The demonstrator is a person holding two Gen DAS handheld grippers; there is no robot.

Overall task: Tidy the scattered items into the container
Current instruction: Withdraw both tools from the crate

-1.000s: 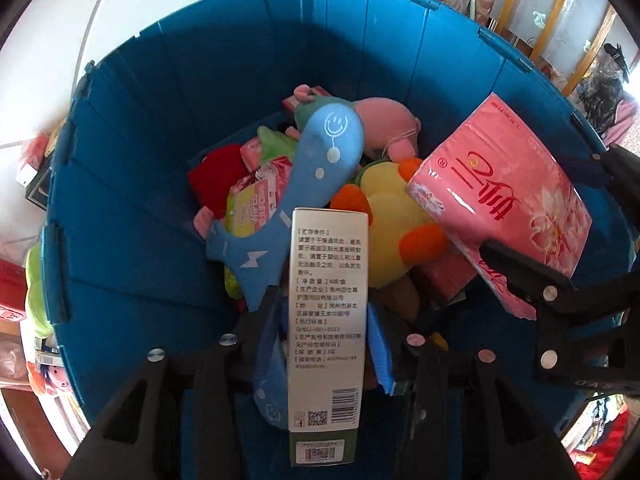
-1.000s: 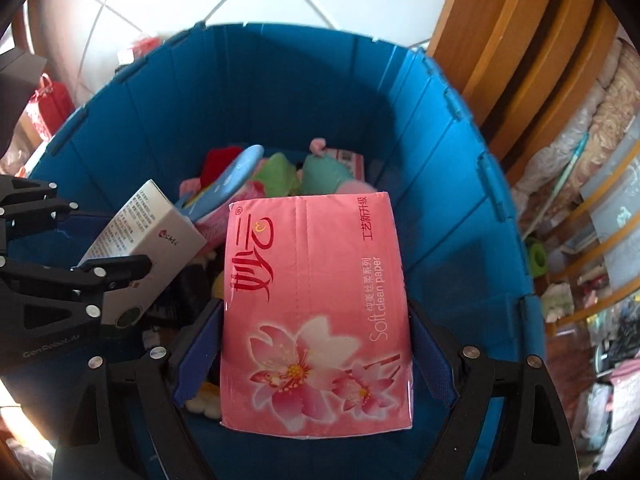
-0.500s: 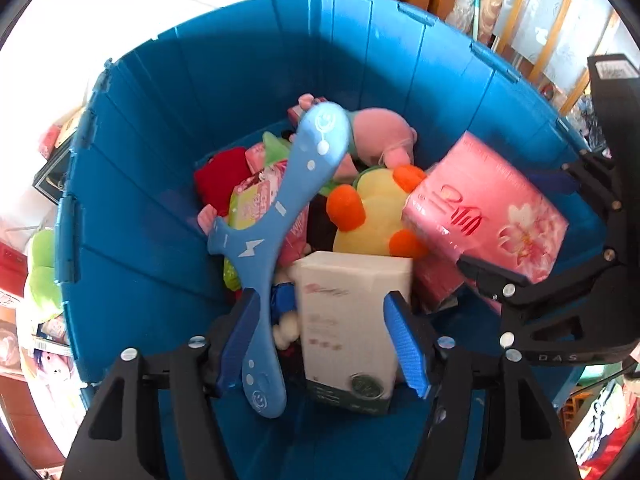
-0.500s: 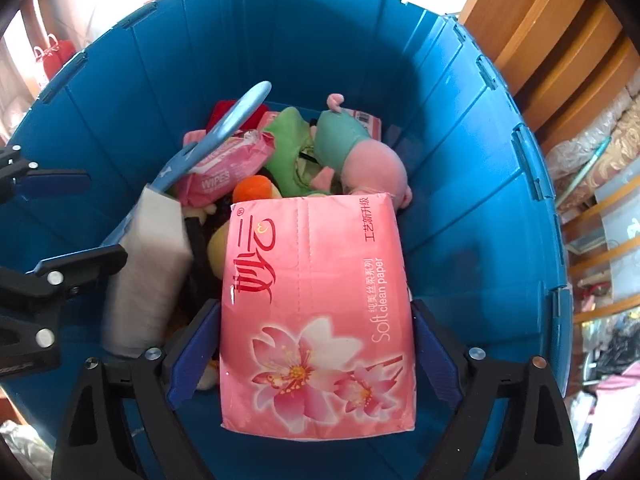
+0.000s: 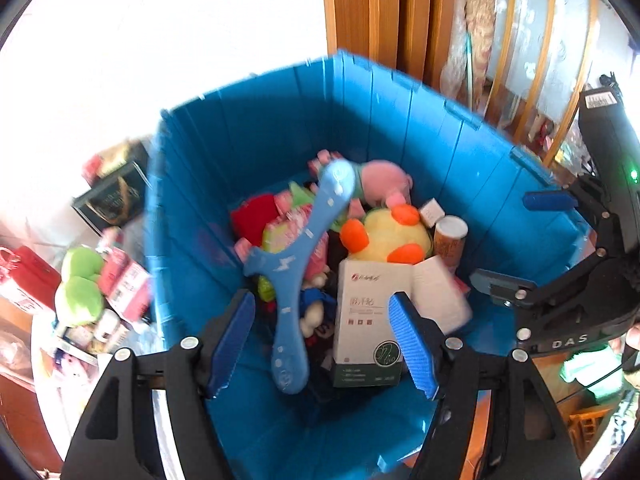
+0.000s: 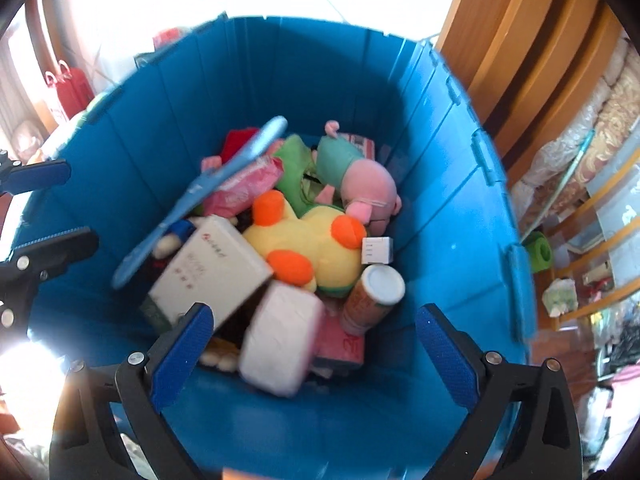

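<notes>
Both grippers hung over the blue bin (image 6: 452,184), jaws opening and empty. The white box (image 5: 366,320) lay below the left gripper (image 5: 322,342); the pink tissue pack (image 6: 280,340) lay below the right gripper (image 6: 316,356), near the bin's front wall.

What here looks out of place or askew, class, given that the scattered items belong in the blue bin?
Several items still lie on the floor beside the blue bin, including a green plush. Inside, the white box lies tilted on the heap.
</notes>
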